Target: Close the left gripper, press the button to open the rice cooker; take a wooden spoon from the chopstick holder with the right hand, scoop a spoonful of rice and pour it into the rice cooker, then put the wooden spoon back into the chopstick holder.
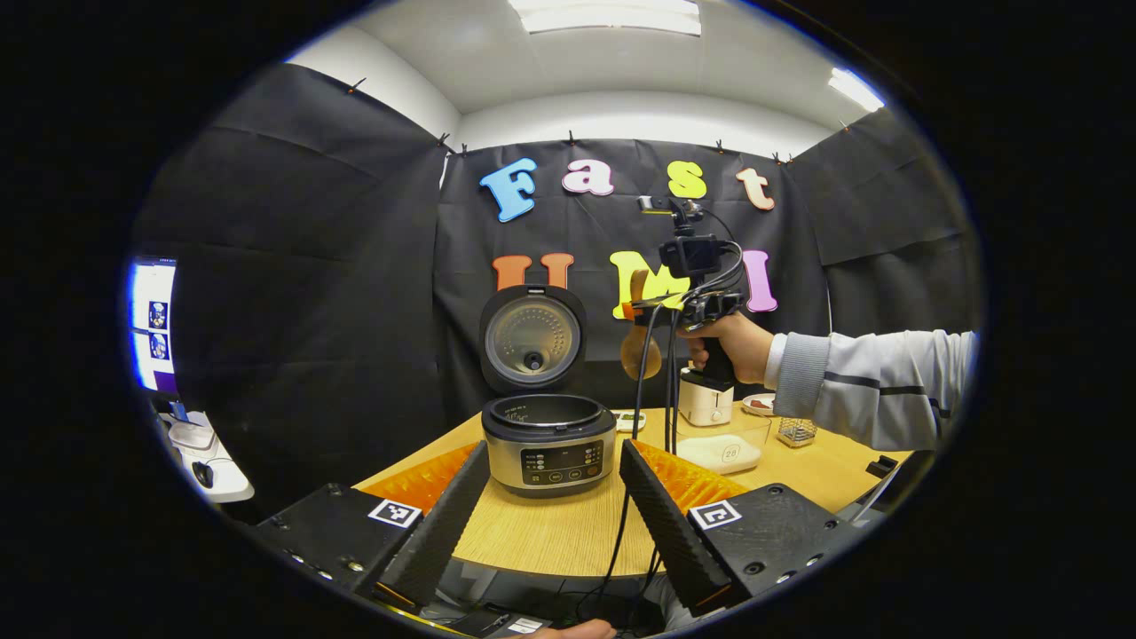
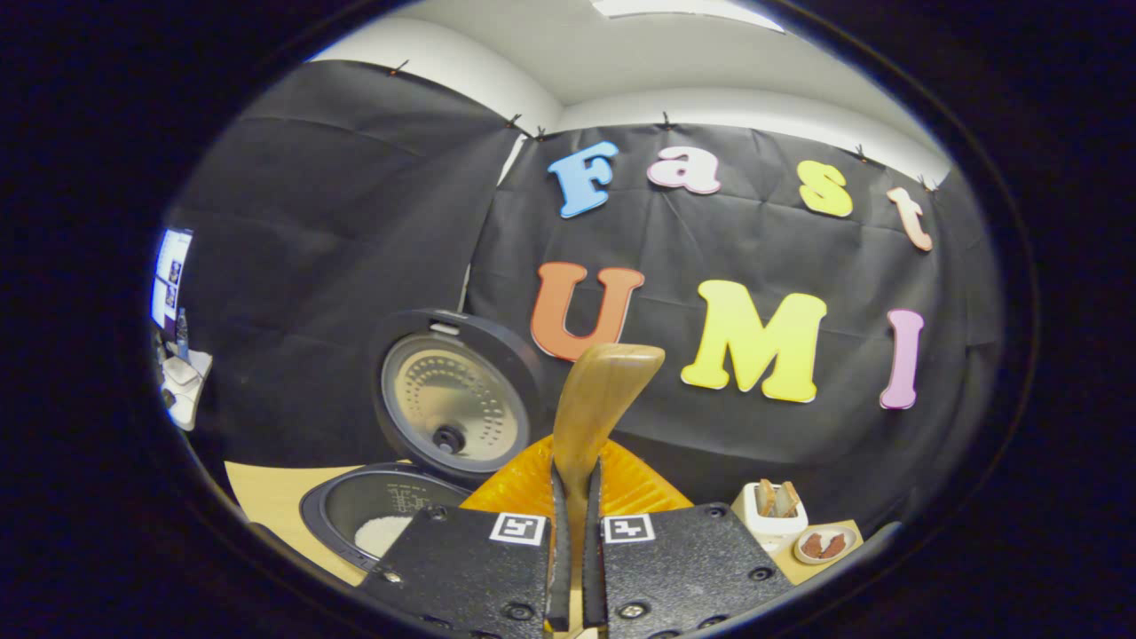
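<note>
Above the wooden surface (image 1: 550, 532), the right gripper (image 2: 575, 497) has its fingers pressed tight on the handle of the wooden spoon (image 2: 596, 399), which stands upright with its bowl end raised toward the booth wall. From the left gripper view the same gripper (image 1: 652, 311) hangs high and to the right of the rice cooker (image 1: 548, 448), carried by a hand (image 1: 737, 346) in a pale sleeve, the spoon's bowl (image 1: 641, 353) drooping beside it. The cooker's lid (image 1: 532, 339) stands fully up, and a small patch of white rice (image 2: 382, 532) lies in the inner pot, so the pour looks done and the lift likely serves to clear the rim on the way back to the chopstick holder (image 1: 796, 431), which stands near the right edge. The left gripper (image 1: 555, 497) waits low, fingers spread wide and holding nothing, framing the cooker.
</note>
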Available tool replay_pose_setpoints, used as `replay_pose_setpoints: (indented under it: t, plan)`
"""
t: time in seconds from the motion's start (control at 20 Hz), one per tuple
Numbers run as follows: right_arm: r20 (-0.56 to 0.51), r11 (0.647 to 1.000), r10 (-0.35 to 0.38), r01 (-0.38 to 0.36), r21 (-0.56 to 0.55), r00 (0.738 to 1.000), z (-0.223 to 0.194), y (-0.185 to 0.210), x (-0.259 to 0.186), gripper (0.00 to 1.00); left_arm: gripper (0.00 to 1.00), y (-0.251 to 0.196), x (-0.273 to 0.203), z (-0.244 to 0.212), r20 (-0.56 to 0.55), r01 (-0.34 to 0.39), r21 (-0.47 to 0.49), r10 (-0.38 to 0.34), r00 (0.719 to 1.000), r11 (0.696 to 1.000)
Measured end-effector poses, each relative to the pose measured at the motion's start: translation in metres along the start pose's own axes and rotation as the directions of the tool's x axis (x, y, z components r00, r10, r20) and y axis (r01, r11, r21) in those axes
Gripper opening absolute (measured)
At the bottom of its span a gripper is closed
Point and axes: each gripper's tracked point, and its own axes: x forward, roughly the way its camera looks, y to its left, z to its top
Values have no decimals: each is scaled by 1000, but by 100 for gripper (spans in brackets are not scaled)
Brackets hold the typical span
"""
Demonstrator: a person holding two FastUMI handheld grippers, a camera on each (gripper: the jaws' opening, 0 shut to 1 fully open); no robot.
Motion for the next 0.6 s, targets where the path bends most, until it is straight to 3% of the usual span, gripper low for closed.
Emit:
replay_pose_setpoints:
  t: [0.6]
  plan:
    - [14,972,-223,222,80,975,28,-193,-70,11,93,-37,10,6,7,34,58,-35,999,998]
